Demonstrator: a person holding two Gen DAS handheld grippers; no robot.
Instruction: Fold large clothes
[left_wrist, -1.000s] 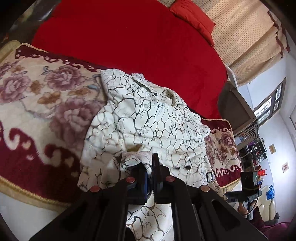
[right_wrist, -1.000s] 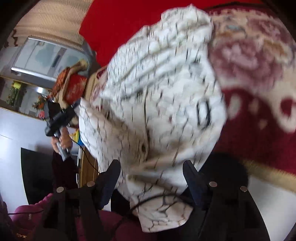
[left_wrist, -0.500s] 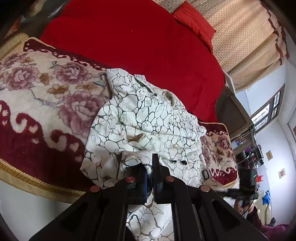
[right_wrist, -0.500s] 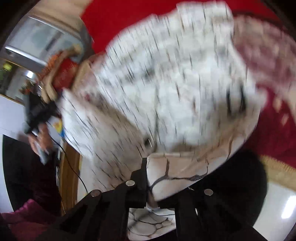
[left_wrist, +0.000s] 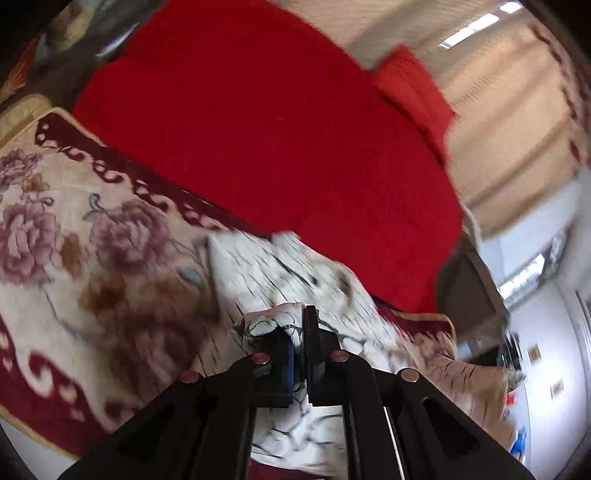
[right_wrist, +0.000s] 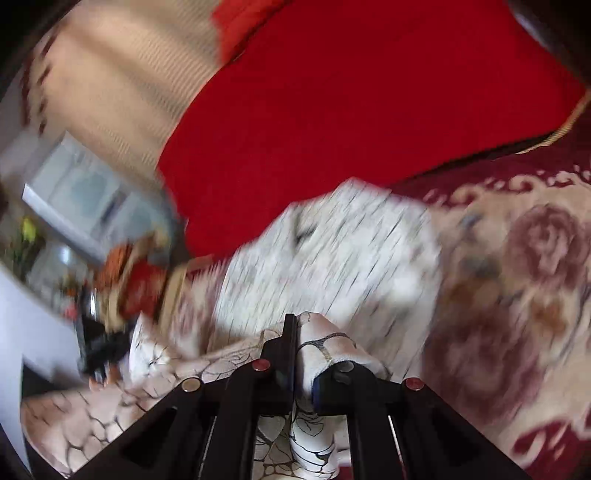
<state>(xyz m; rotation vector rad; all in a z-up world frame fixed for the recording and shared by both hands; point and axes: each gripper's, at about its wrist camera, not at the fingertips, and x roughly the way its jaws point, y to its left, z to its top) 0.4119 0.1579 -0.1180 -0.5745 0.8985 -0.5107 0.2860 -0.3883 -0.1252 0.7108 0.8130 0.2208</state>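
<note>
Both grippers, left (left_wrist: 300, 345) and right (right_wrist: 300, 354), pinch the shirt's (right_wrist: 332, 251) hem corners. It looks light, soft and floppy. Corners seem the best grip.

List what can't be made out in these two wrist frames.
- Garment outline and type: motion blur in both wrist views.
- Garment's lower part: behind the left gripper body and cut by the bottom edge.
- Fold held in the right gripper: which part of the garment is unclear; cloth covers the right jaw's tip.
- Room clutter at left edge, right wrist view: blurred, unidentifiable.
</note>
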